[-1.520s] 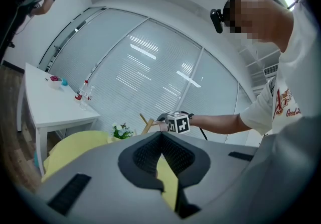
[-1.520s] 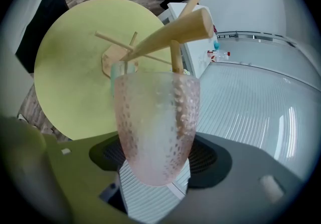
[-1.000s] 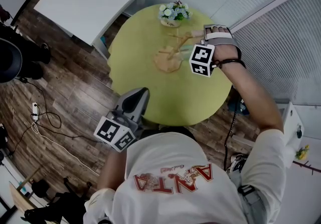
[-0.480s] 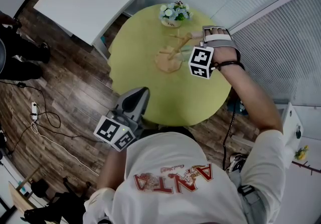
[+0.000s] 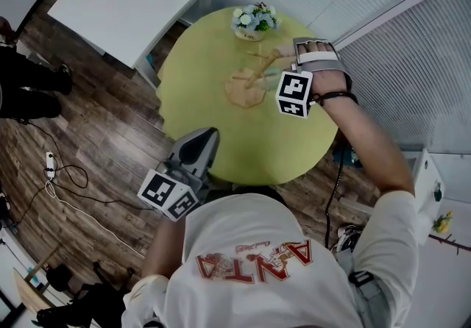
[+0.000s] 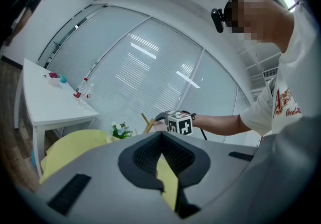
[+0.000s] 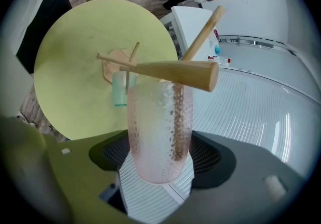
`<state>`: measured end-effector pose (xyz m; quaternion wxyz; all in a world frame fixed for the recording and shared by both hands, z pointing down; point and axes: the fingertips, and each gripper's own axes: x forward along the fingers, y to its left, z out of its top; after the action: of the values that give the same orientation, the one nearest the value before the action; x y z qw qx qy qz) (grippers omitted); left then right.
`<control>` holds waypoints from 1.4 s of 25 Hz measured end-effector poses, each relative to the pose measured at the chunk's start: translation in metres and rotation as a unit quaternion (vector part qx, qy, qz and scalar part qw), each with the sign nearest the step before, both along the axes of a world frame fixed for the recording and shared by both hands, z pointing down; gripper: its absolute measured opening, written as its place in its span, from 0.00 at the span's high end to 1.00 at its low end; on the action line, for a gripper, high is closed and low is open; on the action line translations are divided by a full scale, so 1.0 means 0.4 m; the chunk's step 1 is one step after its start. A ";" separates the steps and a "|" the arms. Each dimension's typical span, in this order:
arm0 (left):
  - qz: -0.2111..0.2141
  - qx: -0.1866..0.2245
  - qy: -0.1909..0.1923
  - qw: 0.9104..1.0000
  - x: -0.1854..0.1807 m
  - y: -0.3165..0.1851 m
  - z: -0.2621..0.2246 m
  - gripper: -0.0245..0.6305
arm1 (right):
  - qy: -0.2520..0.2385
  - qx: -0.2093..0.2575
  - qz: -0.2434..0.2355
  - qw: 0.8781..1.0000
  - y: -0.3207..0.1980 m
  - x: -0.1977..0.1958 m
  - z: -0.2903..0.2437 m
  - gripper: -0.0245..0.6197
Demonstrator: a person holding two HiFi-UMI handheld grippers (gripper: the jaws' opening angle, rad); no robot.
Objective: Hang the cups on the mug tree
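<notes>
While your right tongs (image 7: 160, 153) grasp a pink dimpled glass cup (image 7: 159, 122) at a peg of the wooden mug tree (image 7: 170, 71) above the yellow tabletop (image 5: 272, 144), your left tongs (image 6: 160, 138) hang clenched and empty.

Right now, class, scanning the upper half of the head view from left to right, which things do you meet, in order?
White table → flower pot → right gripper, its jaws on a pink cup → window blinds. The mug tree is left out: it overlaps the flower pot.
</notes>
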<state>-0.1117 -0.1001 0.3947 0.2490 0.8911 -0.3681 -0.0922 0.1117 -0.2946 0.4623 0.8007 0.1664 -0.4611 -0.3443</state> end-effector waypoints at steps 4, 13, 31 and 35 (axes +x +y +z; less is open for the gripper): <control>0.002 0.002 -0.001 1.000 -0.001 -0.005 -0.002 0.95 | 0.000 0.000 0.002 1.000 0.008 0.004 -0.010 0.39; 0.019 0.015 -0.003 1.000 0.025 -0.012 -0.032 0.95 | -0.097 0.010 0.046 0.994 0.080 0.035 -0.074 0.35; 0.073 0.055 -0.043 0.995 0.125 -0.048 -0.118 0.95 | -0.618 0.111 0.192 0.754 0.338 0.028 -0.217 0.89; 0.085 0.070 -0.059 0.992 0.160 -0.048 -0.148 0.95 | -0.727 0.100 0.191 0.653 0.395 0.007 -0.261 0.96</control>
<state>-0.0477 -0.1193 0.3356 0.1705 0.9383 -0.2978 -0.0433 0.1143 -0.1367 0.3578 0.2365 0.5268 -0.8165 0.0028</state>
